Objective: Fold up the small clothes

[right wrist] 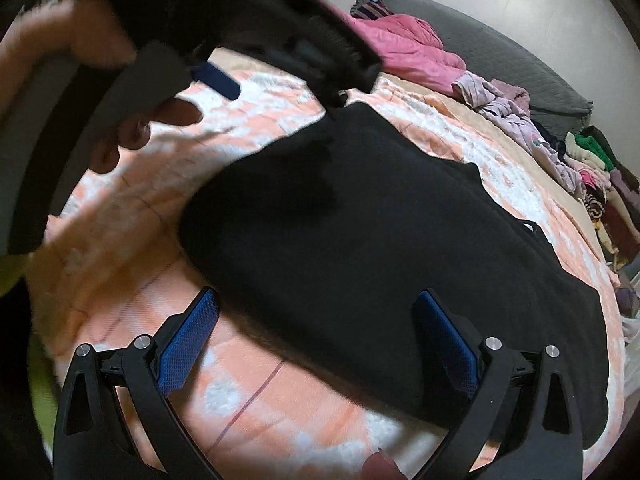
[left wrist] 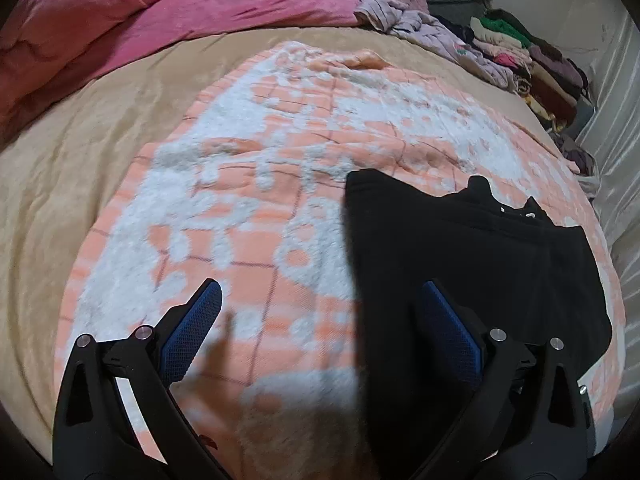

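- Two grippers in view, both with jaws spread wide and nothing between the blue pads.
- Left gripper (left wrist: 322, 302): hovers over the peach-and-white fleece blanket (left wrist: 248, 184); its left finger is above the blanket, its right finger above the left edge of the black garment (left wrist: 460, 248). Contact with the cloth cannot be told.
- Right gripper (right wrist: 316, 312): left finger over the blanket (right wrist: 248, 384), right finger over the near part of the black garment (right wrist: 380, 216). Nothing held.
- In the right wrist view the left gripper (right wrist: 280, 60) appears blurred at far left, held by a hand (right wrist: 100, 80), its far finger tip close to the garment's far left corner; whether it touches cannot be told.
- Black garment: lies mostly flat on the blanket, right of centre in the left wrist view, with a small white tag near its far right edge.
- Blanket rests on a tan bedspread (left wrist: 80, 152).
- Pink quilt (left wrist: 140, 12) is bunched at the far left of the bed.
- Lilac clothes (left wrist: 424, 28) lie crumpled just right of the quilt, at the far edge.
- Stack of folded clothes (left wrist: 520, 60), green, pink, cream and dark red, runs along the far right side, beside a pale wall.
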